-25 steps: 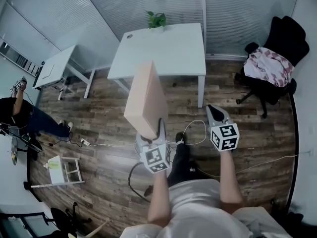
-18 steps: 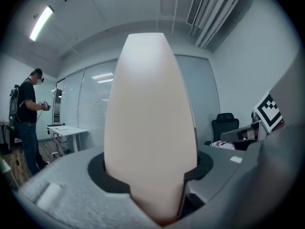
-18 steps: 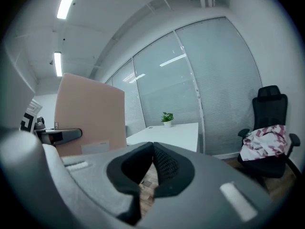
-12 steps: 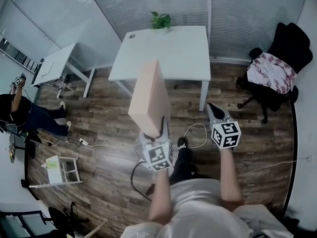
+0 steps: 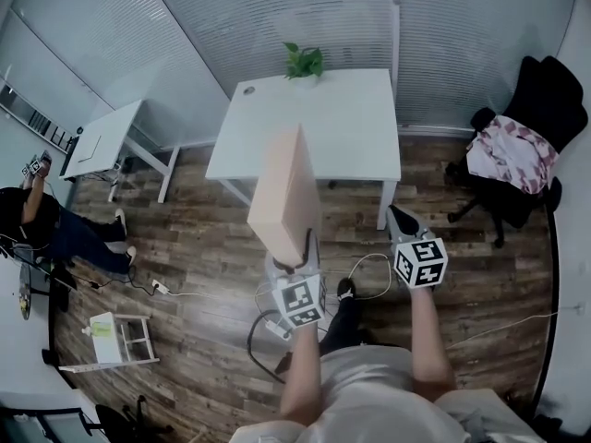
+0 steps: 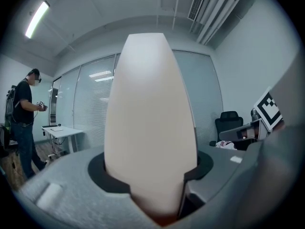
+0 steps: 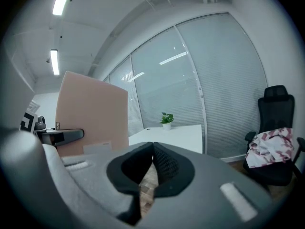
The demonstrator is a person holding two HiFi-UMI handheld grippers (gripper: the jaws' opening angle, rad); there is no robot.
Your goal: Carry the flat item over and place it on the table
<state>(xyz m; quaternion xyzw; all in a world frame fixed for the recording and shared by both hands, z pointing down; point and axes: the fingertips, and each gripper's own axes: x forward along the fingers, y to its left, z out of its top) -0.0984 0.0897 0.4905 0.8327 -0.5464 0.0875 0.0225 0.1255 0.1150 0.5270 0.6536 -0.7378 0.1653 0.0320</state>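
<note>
The left gripper [image 5: 294, 253] is clamped wide on the bottom edge of the board [image 5: 286, 187], which stands upright over the floor, short of the table [image 5: 351, 127]. The right gripper [image 7: 151, 148] is closed on nothing, just beside it. Best carried steady and vertical, then tipped flat onto bare tabletop, clear of the plant [image 5: 305, 61].

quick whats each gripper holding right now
left gripper: closed on the flat board, which stands on edge.
right gripper: jaws together, nothing in them.
</note>
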